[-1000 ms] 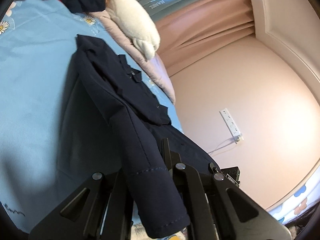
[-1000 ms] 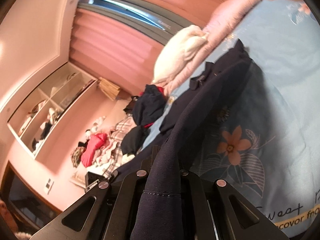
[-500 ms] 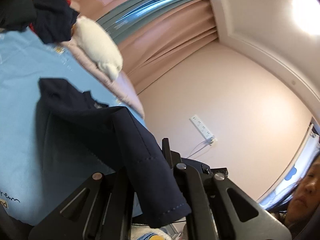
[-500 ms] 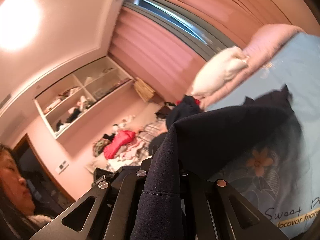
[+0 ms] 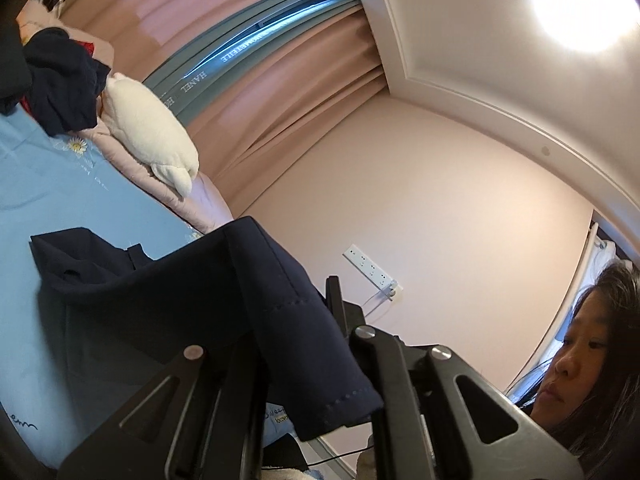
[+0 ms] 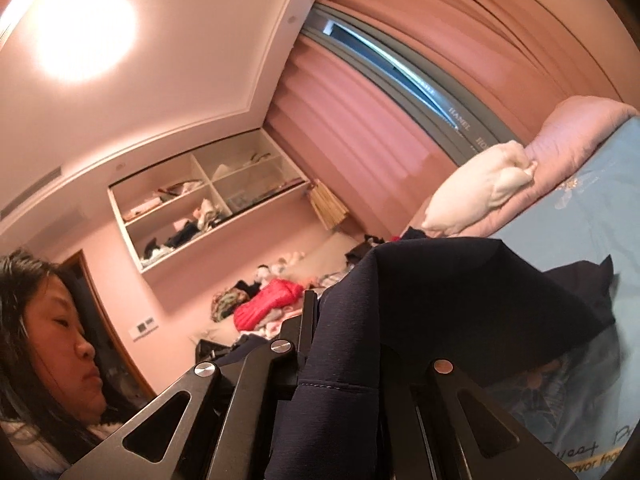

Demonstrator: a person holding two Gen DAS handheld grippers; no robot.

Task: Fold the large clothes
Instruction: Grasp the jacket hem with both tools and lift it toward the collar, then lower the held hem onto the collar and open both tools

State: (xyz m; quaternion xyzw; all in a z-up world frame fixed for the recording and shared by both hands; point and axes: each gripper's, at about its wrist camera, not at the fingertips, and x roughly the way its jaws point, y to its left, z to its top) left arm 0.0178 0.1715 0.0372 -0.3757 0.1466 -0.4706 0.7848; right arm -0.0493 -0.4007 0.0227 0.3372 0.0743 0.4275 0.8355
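Observation:
A large navy garment (image 5: 168, 300) hangs lifted over a light blue bedspread (image 5: 52, 200). My left gripper (image 5: 296, 360) is shut on its stitched hem, which drapes over the jaws and hides the fingertips. In the right wrist view the same navy garment (image 6: 432, 292) rises in a peak from my right gripper (image 6: 348, 384), which is shut on another stretch of the hem. The far part with the collar still trails on the bed. Both grippers point slightly upward.
A white pillow (image 5: 148, 136) and a pink quilt (image 6: 568, 136) lie at the head of the bed by the pink curtains. Dark clothes (image 5: 60, 92) are heaped at the bed's far side. A person's head (image 5: 580, 360) is close beside the grippers. A wall socket strip (image 5: 370, 268) is on the wall.
Both grippers rose and tilted up, lifting the hem off the bed, so the garment now hangs in a raised fold. Ceiling and the person's head came into view.

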